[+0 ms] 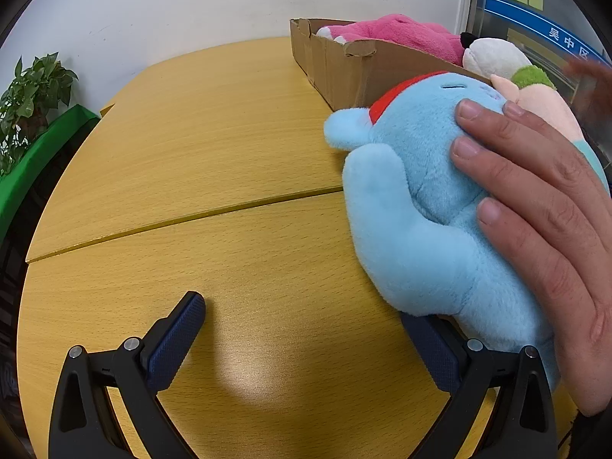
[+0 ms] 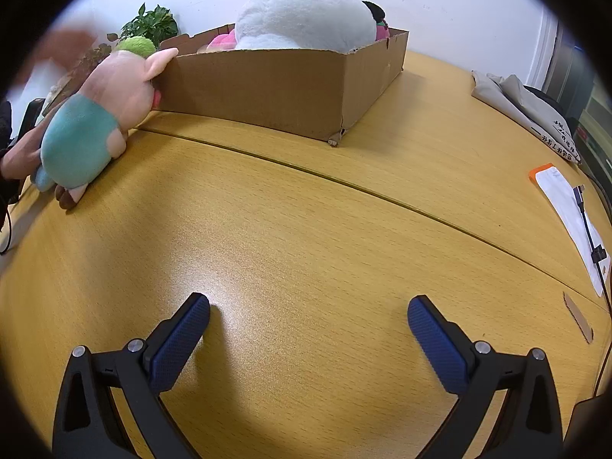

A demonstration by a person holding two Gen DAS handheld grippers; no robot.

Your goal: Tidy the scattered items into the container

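Observation:
A cardboard box (image 1: 344, 65) stands on the wooden table and holds a pink plush (image 1: 397, 34) and a white plush (image 1: 493, 57). It also shows in the right wrist view (image 2: 267, 91) with the white plush (image 2: 306, 19) on top. A light blue plush (image 1: 420, 199) lies just in front of the box, under a bare hand (image 1: 543, 206). A pink pig plush with teal clothes (image 2: 99, 122) leans against the box's left corner. My left gripper (image 1: 302, 317) is open and empty; the blue plush rests over its right finger. My right gripper (image 2: 308, 311) is open and empty over bare table.
A potted plant (image 1: 30, 95) and a green panel (image 1: 34, 160) stand beyond the table's left edge. A folded grey garment (image 2: 528, 111), a white and orange packet (image 2: 562, 206) and a black cable (image 2: 593, 237) lie at the table's right side.

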